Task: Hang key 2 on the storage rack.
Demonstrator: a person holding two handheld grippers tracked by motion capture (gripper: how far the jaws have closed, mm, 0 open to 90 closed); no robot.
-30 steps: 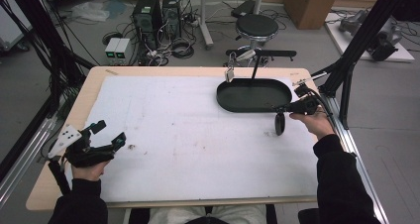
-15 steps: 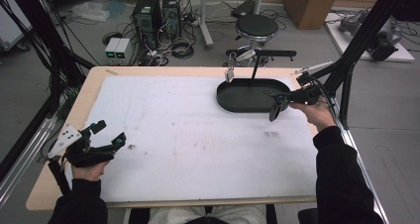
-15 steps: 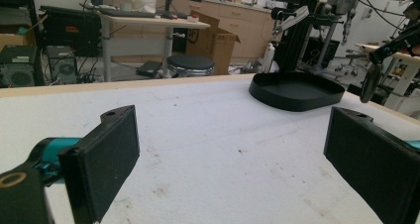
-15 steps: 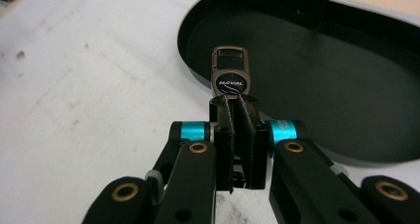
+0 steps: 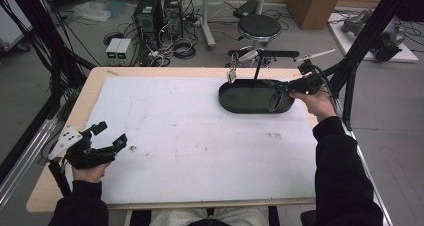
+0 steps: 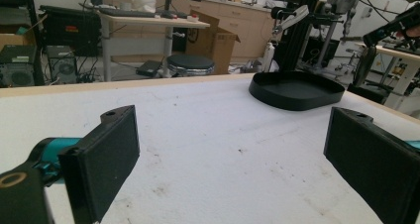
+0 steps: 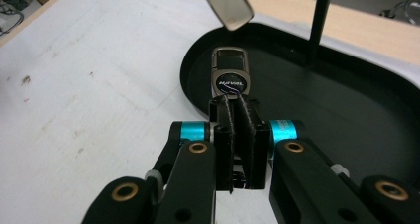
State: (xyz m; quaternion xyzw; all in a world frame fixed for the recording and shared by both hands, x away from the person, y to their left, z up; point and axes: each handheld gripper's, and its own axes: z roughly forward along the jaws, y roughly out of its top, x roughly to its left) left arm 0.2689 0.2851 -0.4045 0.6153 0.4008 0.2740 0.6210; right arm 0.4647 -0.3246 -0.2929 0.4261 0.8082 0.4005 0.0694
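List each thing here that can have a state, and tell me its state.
Left tongs: open, holding nothing, low over the table.
Right tongs: shut on the key fob, held above the tray's edge.
Black tray: upright on the table.
Tag: hanging above the tray.

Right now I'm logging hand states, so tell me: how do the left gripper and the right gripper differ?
1. The left gripper has its fingers spread wide with nothing between them; the right gripper is shut on a key fob.
2. The left gripper sits low by the table's near left corner; the right gripper is raised over the black tray at the far right.

Both are hand-held, with black fingers and teal joints.
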